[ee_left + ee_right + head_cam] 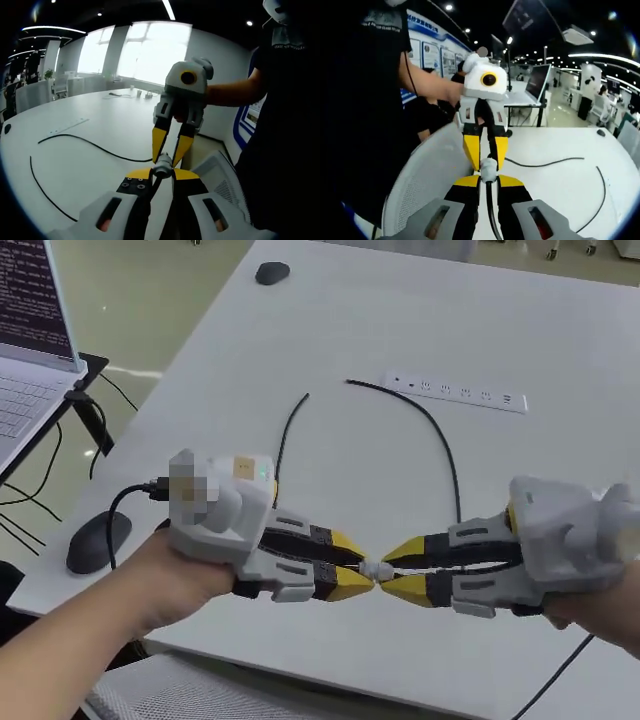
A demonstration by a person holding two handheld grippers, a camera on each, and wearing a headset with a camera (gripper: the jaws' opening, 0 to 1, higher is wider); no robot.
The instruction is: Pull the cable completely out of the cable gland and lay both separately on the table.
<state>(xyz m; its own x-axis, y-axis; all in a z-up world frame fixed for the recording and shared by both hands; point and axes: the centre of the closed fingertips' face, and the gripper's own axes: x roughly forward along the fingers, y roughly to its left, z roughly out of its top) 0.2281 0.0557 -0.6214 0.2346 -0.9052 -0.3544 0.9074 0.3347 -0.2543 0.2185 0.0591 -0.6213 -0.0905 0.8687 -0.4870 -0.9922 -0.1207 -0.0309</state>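
Note:
A small white cable gland point(375, 568) hangs above the table's near edge, where the two grippers meet tip to tip. My left gripper point(365, 570) comes from the left and is shut on the gland point(162, 167). My right gripper point(388, 568) comes from the right and is shut on the black cable point(491, 200) right at the gland point(489, 167). The cable runs back between the right jaws. One stretch of cable point(440, 440) curves across the white table point(330, 330) toward the right gripper. Another stretch point(285, 440) leads behind the left gripper.
A white power strip point(455, 392) lies at the back right and a dark mouse point(272, 273) at the far edge. An open laptop point(25, 350) and a second mouse point(97, 540) sit to the left. A white mesh chair point(180, 690) stands below the table's front edge.

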